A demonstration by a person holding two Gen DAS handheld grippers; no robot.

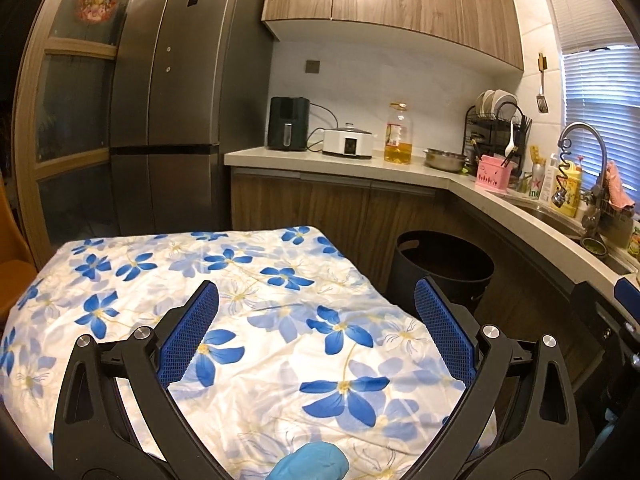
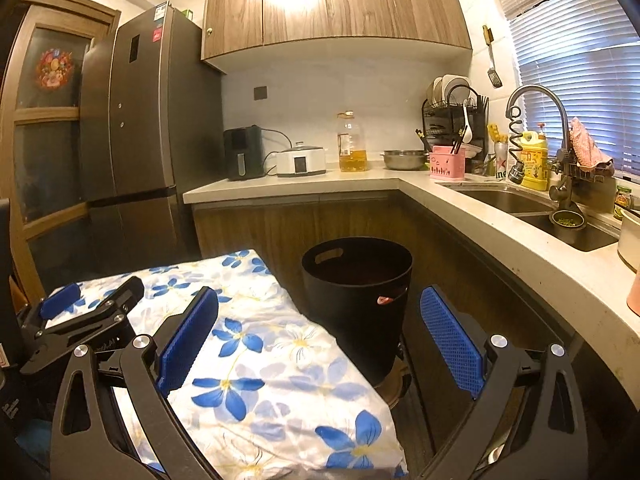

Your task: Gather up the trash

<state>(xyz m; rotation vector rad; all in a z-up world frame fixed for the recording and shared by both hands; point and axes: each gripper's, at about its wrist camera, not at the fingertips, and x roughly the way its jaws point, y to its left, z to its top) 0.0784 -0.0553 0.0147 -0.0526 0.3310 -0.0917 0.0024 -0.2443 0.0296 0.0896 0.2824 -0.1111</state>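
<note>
Two grippers show: the left gripper and the right gripper, each with two blue pads. There is one black trash bin at frame centre, one flowered table cover, one fridge, one air fryer, one white cooker, one oil bottle, one steel bowl, one pink caddy, one dish rack, one faucet and one hanging spatula.

Both wrist views: low over floral-clothed bench, facing kitchen corner; shared: black bin, fridge, sink.
</note>
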